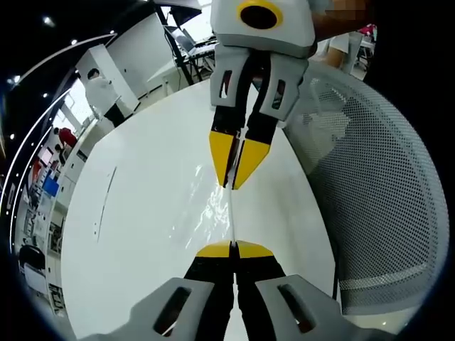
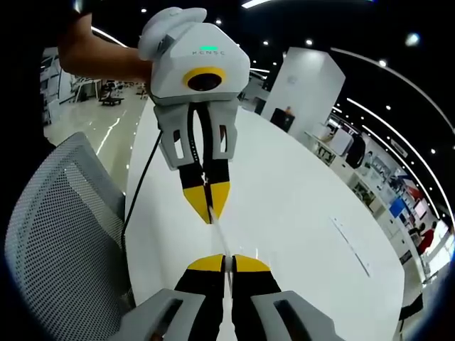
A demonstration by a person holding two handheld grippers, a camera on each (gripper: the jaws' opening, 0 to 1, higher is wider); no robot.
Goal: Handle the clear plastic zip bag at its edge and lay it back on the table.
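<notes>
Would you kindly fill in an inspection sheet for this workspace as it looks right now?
Surface: white table, glossy.
Job's things: clear zip bag, stretched edge-on between the two grippers above the table.
Clutter: a thin flat strip lying on the table.
Grippers: left gripper shut on the bag's edge; right gripper shut on the opposite edge.
Cables: black cable running down from the left gripper along the table edge.
Surroundings: grey mesh chair beside the table; showroom with people behind.

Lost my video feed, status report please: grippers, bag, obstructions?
Left gripper and right gripper shut on zip bag edge, stretched between them above table. Mesh chair alongside.
</notes>
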